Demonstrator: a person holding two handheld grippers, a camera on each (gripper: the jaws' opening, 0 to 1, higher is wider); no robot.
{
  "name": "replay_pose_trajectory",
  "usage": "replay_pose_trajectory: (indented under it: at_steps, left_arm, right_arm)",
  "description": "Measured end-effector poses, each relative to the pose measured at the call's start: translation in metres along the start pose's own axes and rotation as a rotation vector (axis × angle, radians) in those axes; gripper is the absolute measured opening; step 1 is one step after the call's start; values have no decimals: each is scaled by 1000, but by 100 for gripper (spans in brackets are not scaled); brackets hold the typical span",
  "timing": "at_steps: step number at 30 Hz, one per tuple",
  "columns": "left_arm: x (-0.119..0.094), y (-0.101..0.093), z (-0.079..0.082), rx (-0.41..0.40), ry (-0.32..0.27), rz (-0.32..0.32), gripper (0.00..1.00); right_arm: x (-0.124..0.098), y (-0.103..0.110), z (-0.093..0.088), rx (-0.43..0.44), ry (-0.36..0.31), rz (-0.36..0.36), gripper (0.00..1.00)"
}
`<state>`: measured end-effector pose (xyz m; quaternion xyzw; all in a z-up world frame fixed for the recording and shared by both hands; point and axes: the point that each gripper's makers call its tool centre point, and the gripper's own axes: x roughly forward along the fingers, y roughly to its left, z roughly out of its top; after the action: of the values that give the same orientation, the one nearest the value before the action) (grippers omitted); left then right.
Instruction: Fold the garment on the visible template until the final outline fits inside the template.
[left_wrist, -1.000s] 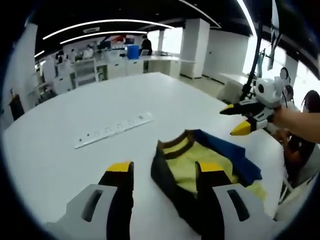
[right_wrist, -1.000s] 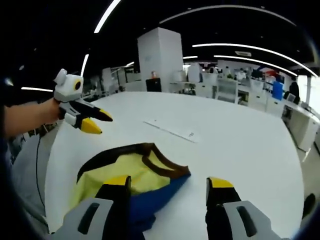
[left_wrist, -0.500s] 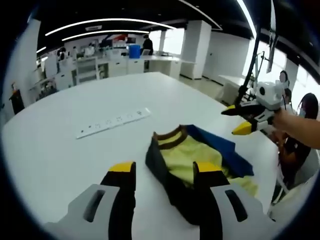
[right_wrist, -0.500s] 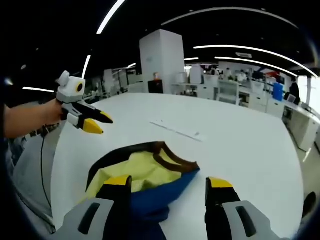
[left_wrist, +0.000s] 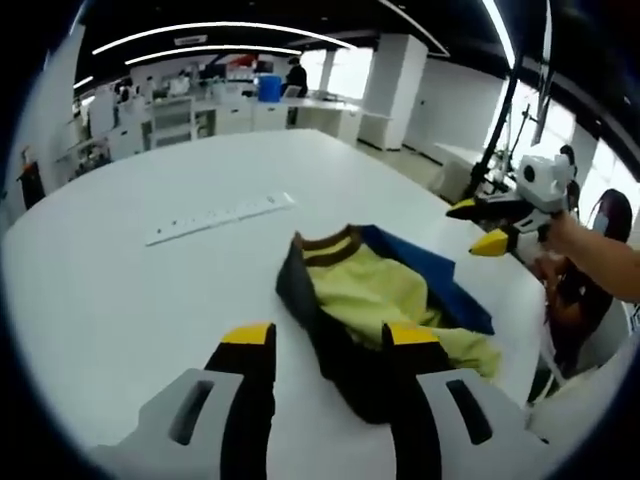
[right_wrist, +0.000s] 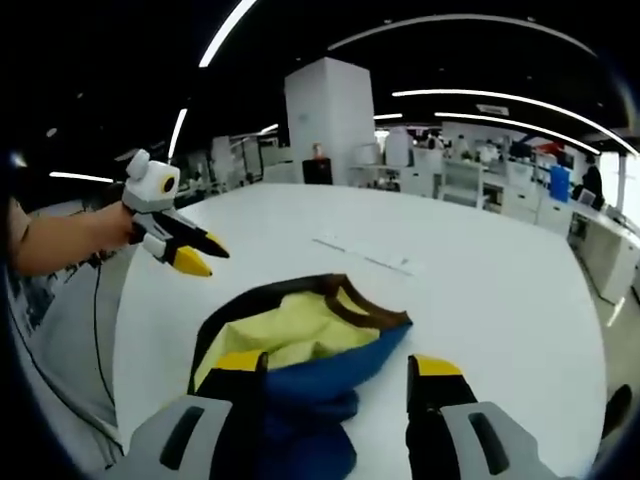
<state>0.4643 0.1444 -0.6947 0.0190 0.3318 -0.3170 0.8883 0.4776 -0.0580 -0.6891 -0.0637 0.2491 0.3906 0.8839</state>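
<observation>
A crumpled garment (left_wrist: 372, 296), yellow with black sides, a brown collar and a blue panel, lies on the white table (left_wrist: 120, 290). My left gripper (left_wrist: 330, 345) hovers open just in front of it, its right finger over the black edge, nothing between the jaws. It is also seen in the right gripper view (right_wrist: 190, 252), held in the air left of the garment (right_wrist: 296, 338). My right gripper (right_wrist: 336, 370) is open above the blue part, empty. From the left gripper view it hangs in the air at the right (left_wrist: 500, 228), beyond the garment.
A long white power strip (left_wrist: 220, 212) lies on the table beyond the garment, also seen as a power strip (right_wrist: 366, 258) in the right gripper view. The table edge runs close behind the garment near a person's hand (left_wrist: 600, 262). Office desks and a white pillar stand far back.
Both views have shifted a little, and the garment now sits lower and nearer in each. The garment keeps its shape and place. Both grippers stay open.
</observation>
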Motion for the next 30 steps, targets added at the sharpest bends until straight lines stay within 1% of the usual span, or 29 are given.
replay_pose_trajectory:
  at_steps: [5, 8, 19, 22, 30]
  left_arm:
    - [-1, -5, -11, -16, 3, -9, 39]
    - [1, -4, -17, -18, 10, -9, 38]
    - [1, -10, -52, -61, 50, -27, 37]
    - [2, -11, -61, -68, 65, -31, 37]
    - [3, -17, -76, -74, 95, -47, 36]
  right_arm:
    - [-4, 9, -9, -20, 14, 4, 50]
    - [-4, 15, -15, -21, 20, 10, 49]
    - [-5, 37, -41, -34, 53, 35, 41]
    - [-5, 40, -45, -39, 60, 40, 39]
    - [-1, 59, -60, -81, 95, 76, 31]
